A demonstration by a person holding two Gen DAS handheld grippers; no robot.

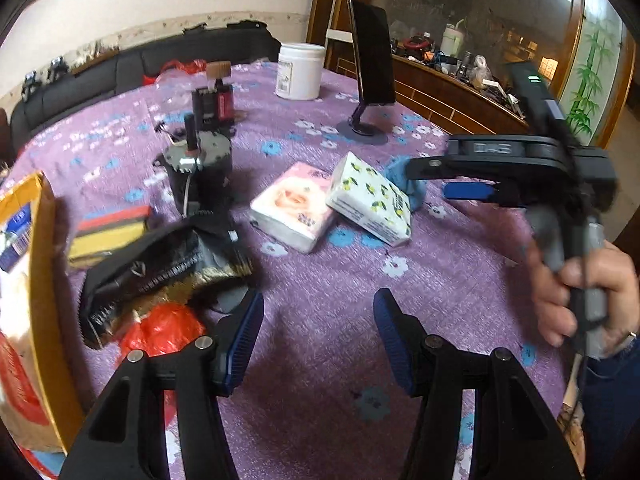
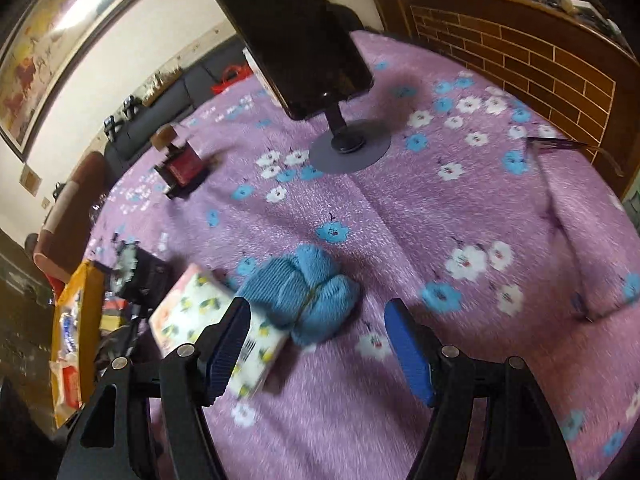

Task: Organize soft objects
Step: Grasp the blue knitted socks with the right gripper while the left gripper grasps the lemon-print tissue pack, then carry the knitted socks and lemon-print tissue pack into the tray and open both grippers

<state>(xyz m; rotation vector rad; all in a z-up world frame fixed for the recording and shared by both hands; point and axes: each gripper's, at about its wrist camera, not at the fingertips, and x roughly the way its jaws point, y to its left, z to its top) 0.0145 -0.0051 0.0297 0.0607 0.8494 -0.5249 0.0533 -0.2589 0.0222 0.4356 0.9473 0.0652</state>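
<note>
A pink tissue pack and a white lemon-print tissue pack lie side by side mid-table. Behind them lies a blue knitted bundle, mostly hidden in the left wrist view. In the right wrist view the blue bundle lies just ahead of my open right gripper, with the lemon-print pack at its left finger. My left gripper is open and empty above the purple tablecloth. The right gripper shows in the left wrist view, hovering over the bundle.
A black zip pouch, red plastic bag, striped sponges and a yellow box crowd the left. A motor, a stamp-like device, a white jar and a phone stand stand farther back.
</note>
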